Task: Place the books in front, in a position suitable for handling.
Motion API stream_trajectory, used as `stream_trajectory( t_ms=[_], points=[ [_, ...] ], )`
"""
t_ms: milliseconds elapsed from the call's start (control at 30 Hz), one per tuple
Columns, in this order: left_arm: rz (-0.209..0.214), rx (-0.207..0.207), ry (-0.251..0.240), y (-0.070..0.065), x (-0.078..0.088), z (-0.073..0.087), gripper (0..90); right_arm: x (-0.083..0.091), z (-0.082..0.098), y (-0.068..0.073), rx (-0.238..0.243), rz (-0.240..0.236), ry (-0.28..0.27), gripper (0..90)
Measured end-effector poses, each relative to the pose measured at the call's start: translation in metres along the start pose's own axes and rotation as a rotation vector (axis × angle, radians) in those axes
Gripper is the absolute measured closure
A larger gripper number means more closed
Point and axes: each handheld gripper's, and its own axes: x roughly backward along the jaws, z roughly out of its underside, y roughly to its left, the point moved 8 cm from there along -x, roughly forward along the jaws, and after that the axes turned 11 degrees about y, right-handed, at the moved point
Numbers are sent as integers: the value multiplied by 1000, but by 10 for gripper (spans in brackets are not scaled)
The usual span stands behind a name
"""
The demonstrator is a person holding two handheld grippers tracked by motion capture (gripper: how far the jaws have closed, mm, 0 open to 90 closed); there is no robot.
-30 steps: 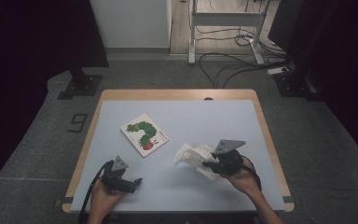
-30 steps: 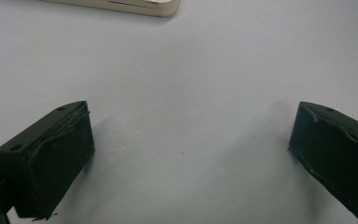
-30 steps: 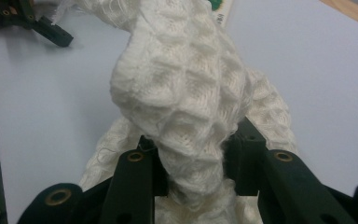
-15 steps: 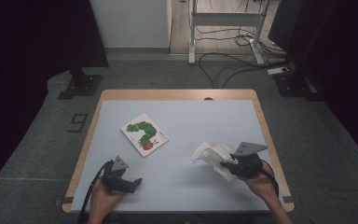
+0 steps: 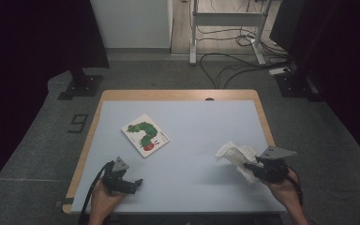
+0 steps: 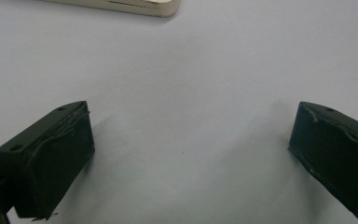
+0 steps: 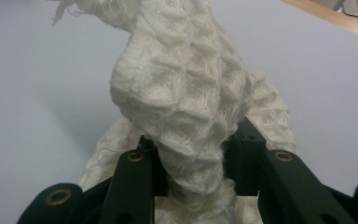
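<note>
A crumpled white waffle-weave cloth (image 5: 236, 156) lies bunched at the table's right front. My right gripper (image 5: 249, 167) is shut on it, and in the right gripper view the cloth (image 7: 186, 102) bulges up out of the black jaws (image 7: 193, 154). A picture book with a green caterpillar (image 5: 145, 135) lies flat left of the middle. Near the front left edge rests my left gripper (image 5: 137, 182), jaws wide apart (image 6: 186, 154), with nothing but bare table between them. The book's pale edge (image 6: 121, 4) shows at the top of the left gripper view.
The light blue table top (image 5: 192, 131) has a wooden rim (image 5: 178, 95). Around it lies dark carpet, with a metal stand and cables (image 5: 225, 33) behind and a black base (image 5: 77, 86) at the back left. A person's hands come in at the bottom.
My right gripper has dragged the white cloth to the right across the table, from near the middle front toward the right edge. The left gripper and the book have stayed put.
</note>
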Motion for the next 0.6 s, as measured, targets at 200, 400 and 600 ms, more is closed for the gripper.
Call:
stream_trajectory(
  t_ms=[200,400,600],
  points=[
    [0,0,0,0,0,0,0,11,12,-12,-30,33,3,656],
    [0,0,0,0,0,0,0,8,21,-16,-37,58,8,656],
    [0,0,-1,0,0,0,0,-4,36,-18,-45,74,31,654]
  ],
)
